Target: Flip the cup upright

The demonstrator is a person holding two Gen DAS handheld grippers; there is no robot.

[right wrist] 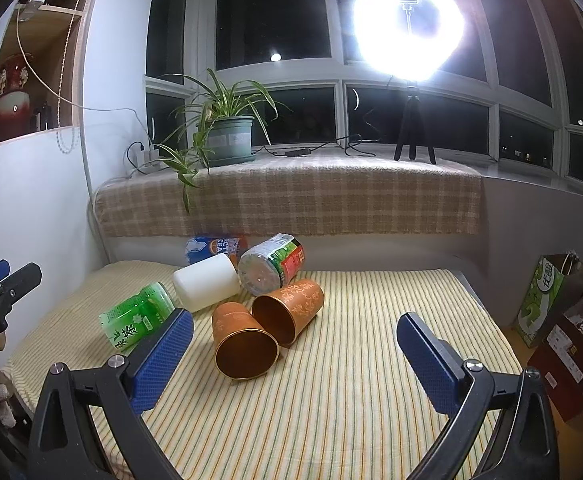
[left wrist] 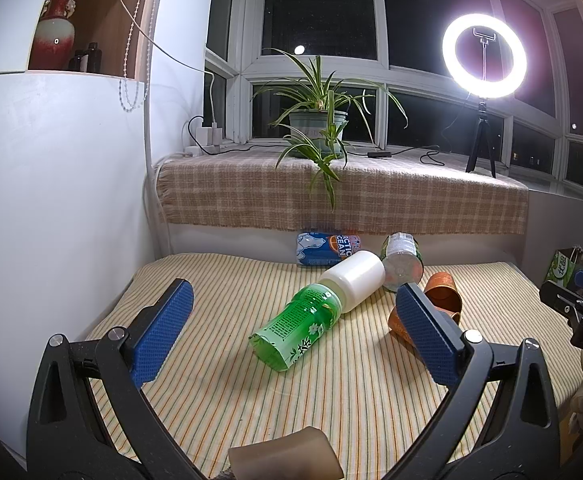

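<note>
Several cups lie on their sides on the striped cloth (right wrist: 351,400). Two orange cups, the near one (right wrist: 239,340) and the far one (right wrist: 291,310), point their mouths toward my right gripper (right wrist: 295,364), which is open and empty just in front of them. A green cup (left wrist: 295,326) (right wrist: 137,316), a white cup (left wrist: 355,280) (right wrist: 207,282) and a printed cup (right wrist: 273,264) lie behind. My left gripper (left wrist: 291,336) is open and empty, with the green cup between and beyond its fingers. The orange cups (left wrist: 443,294) are partly hidden behind its right finger.
A blue printed cup (left wrist: 323,246) lies against the back ledge. A plaid-covered sill (right wrist: 291,196) holds a potted plant (right wrist: 227,136) and a ring light (right wrist: 409,26). A white wall (left wrist: 51,200) stands left. Boxes and a green bag (right wrist: 543,292) stand off the right edge.
</note>
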